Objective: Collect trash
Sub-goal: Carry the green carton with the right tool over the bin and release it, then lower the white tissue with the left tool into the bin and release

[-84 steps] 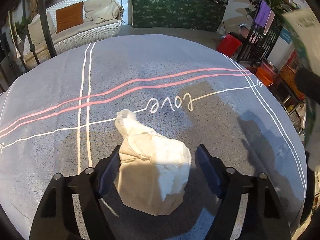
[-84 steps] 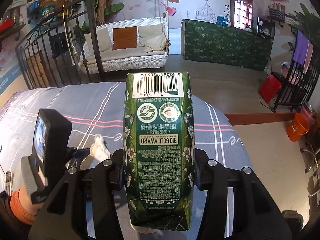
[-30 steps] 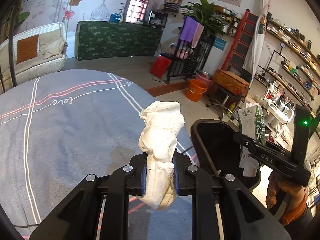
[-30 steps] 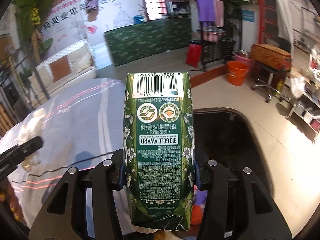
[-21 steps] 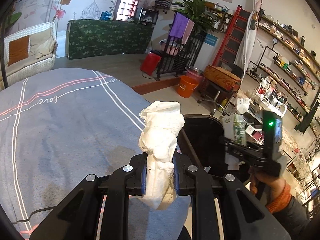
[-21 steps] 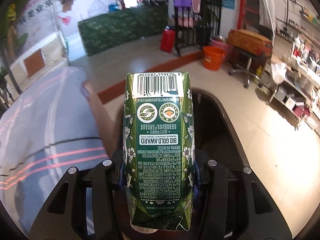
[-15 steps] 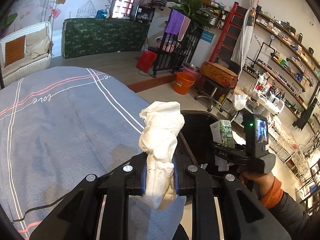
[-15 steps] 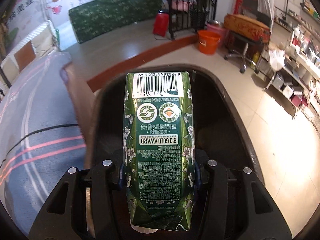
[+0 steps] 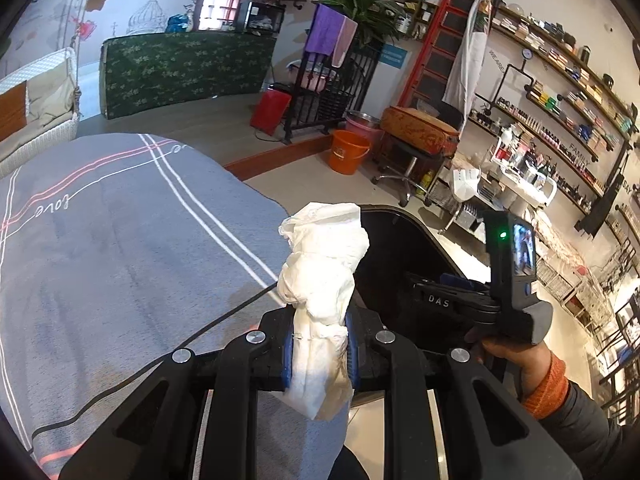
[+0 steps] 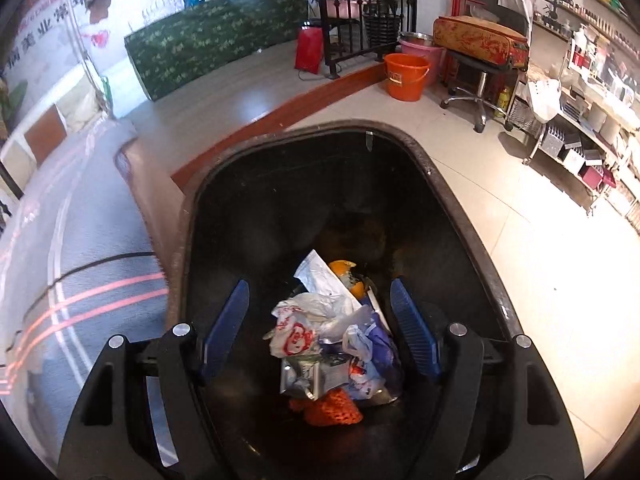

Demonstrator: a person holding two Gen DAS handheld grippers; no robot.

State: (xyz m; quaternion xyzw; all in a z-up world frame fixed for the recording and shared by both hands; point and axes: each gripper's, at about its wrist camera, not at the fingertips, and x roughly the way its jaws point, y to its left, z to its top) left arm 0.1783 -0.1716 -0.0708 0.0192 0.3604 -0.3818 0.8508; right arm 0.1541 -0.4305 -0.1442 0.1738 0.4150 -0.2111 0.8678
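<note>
1. Right gripper (image 10: 320,328) hangs over the bin (image 10: 460,200), jaws opening, nothing between the blue pads (image 10: 414,326). It reads as done here, so pull it clear of the mouth so the left has room.
2. Left gripper (image 9: 318,354) pinches a tissue (image 9: 320,276) at its waist, pads pressed together on it. The wad stands up above the jaws and a tail hangs below.
3. The tissue is at the bin's near edge, table side (not clearly over the opening yet). Carry it past the rim, tip down, then release; it is light, so it may cling to a pad, in which case a small shake helps.
4. The tissue is soft, crumpled, white paper and will drift rather than drop straight.
5. The bin is black, smooth-walled, oblong and deep. Trash (image 10: 332,340) piled at the bottom: crinkled plastic bags, foil wrapper, orange mesh net.
6. Tablecloth (image 9: 120,248) is grey fabric with pink and white stripes.
</note>
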